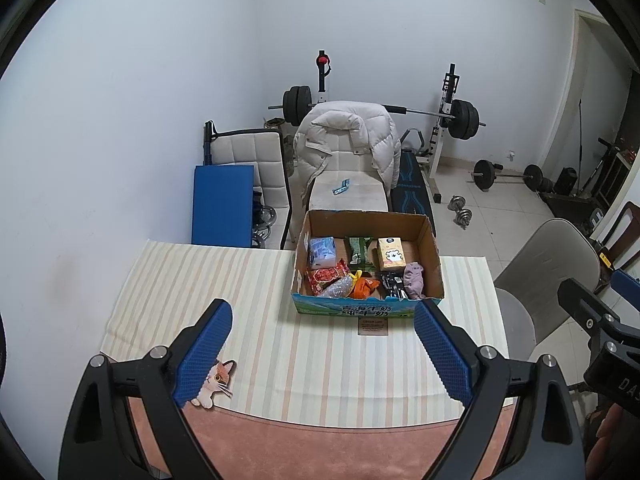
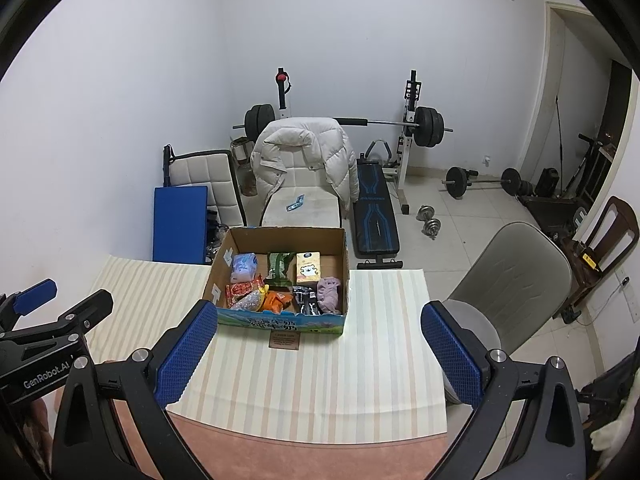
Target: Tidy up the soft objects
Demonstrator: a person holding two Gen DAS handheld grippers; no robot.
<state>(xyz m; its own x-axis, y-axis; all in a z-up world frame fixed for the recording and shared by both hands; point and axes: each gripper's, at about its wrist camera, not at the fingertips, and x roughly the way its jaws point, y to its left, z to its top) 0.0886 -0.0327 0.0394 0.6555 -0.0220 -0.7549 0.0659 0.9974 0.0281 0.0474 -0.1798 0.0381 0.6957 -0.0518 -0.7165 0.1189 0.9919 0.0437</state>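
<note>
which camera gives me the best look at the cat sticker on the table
The left wrist view. The cat sticker lies near the table's front edge, partly hidden behind one finger of the left gripper. The right wrist view doesn't show it at all.

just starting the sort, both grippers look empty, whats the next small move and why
Probably bring the right gripper forward and down over the purple cloth in the box's near right corner. Both grippers, the left gripper too, are open, empty and short of the box, and every item lies inside it. The cloth is plainly soft, near the front wall and on the right gripper's side.
</note>
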